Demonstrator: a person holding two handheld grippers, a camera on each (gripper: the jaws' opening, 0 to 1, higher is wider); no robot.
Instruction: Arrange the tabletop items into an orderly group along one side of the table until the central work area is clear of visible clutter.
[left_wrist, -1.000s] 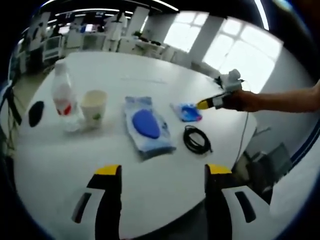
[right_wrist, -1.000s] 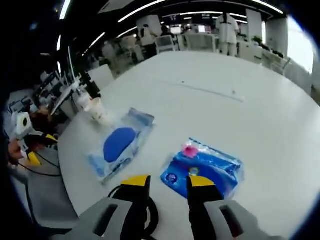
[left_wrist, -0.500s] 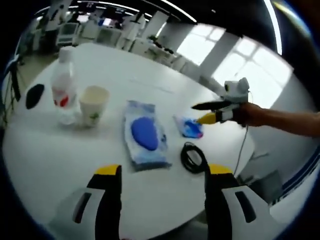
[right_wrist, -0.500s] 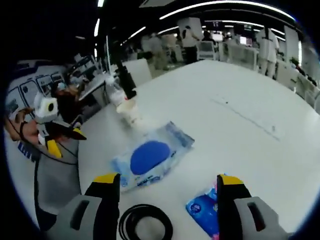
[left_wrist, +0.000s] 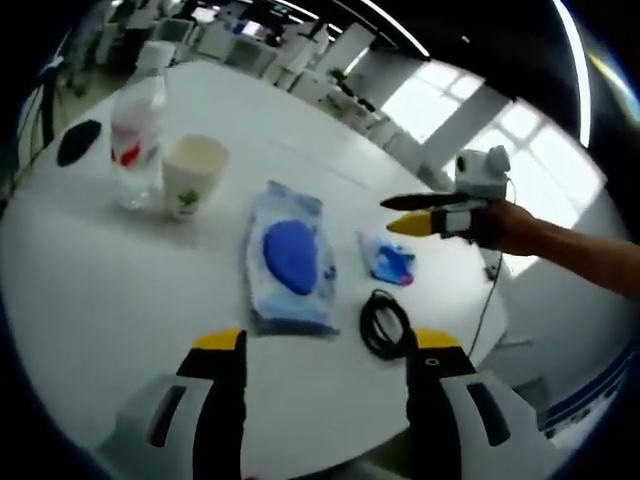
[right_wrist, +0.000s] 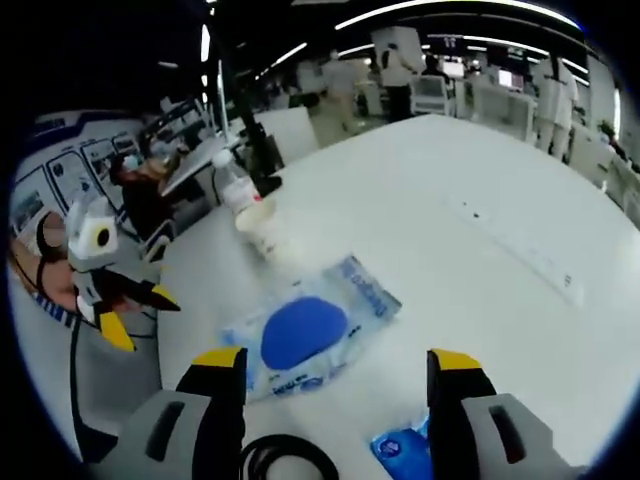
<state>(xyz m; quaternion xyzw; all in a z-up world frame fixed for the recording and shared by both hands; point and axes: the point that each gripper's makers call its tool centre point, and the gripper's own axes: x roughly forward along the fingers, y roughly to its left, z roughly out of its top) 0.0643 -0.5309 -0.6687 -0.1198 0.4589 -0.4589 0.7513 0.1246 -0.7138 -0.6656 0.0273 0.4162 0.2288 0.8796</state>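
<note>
On the white round table a clear bottle and a paper cup stand at the far left. A wet-wipes pack with a blue oval lies in the middle, a small blue packet to its right, and a black cable coil nearer me. My left gripper hangs open above the near edge. My right gripper, held by a hand, hovers open over the small packet. In the right gripper view, that gripper is open above the wipes pack, small packet and cable.
A flat black object lies at the table's far left edge. The cup and bottle stand beyond the wipes pack, and my left gripper shows at the left. Bare tabletop stretches behind; desks and people fill the room.
The right gripper's jaws, nearly shut over the small blue packet a second ago, have opened wide and pulled back from it. The packet stays on the table. Both cameras have shifted.
</note>
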